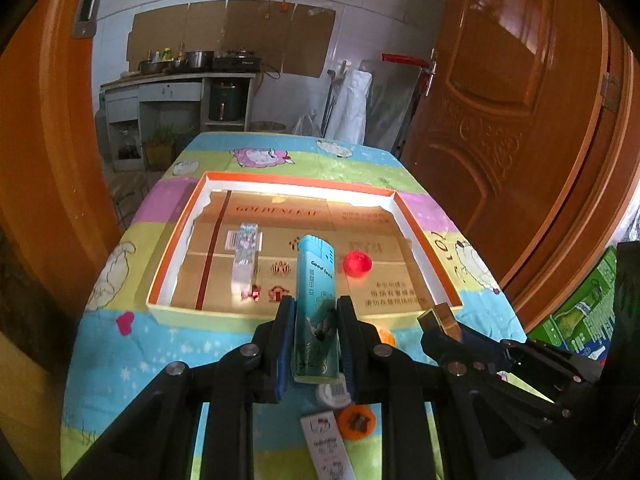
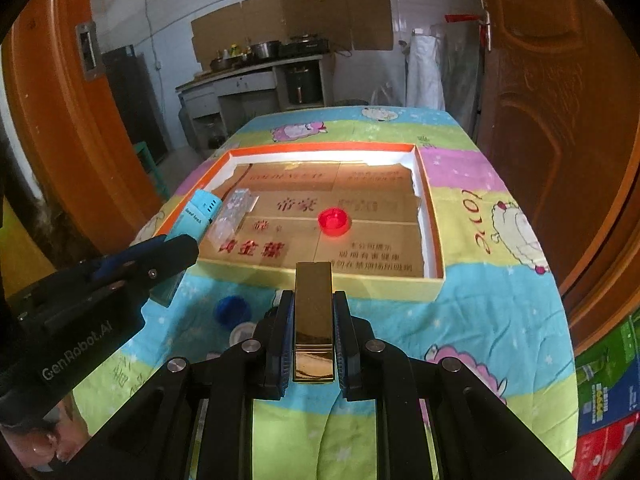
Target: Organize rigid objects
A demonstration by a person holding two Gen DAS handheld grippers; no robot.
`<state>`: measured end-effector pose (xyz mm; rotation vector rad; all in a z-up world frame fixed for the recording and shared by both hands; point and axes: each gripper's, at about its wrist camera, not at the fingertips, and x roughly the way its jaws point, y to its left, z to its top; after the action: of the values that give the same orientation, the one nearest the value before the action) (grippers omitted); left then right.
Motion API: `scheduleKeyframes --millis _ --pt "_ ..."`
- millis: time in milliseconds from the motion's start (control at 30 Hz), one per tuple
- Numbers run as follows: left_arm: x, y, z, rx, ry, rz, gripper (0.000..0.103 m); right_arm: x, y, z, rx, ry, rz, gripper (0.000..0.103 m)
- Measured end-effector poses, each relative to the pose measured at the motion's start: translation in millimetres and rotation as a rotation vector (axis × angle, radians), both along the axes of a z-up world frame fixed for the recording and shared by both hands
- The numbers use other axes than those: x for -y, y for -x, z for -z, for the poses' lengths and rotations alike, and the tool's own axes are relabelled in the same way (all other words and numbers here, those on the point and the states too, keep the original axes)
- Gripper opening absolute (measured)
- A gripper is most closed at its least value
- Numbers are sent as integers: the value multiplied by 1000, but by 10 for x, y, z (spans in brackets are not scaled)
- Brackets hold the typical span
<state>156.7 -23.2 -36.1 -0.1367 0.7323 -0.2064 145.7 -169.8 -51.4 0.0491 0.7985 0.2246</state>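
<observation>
Left gripper [image 1: 314,312] pinches a teal lighter [image 1: 316,304], "Good luck" printed, over the tray's [image 1: 160,304] near rim. Right gripper [image 2: 313,312] clamps a glossy gold bar [image 2: 313,312] just short of it.

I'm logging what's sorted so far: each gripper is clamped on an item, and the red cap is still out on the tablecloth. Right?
Not quite: the red cap already lies inside the tray, as the right wrist view shows. Each gripper is indeed clamped on an item.
</observation>
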Motion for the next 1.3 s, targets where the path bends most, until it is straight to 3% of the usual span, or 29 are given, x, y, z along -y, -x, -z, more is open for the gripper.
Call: scheduleKeyframes --millis 1300 --pt "79 -1175 -108 10 -13 -2 21 78 -1285 -110 60 20 -6 18"
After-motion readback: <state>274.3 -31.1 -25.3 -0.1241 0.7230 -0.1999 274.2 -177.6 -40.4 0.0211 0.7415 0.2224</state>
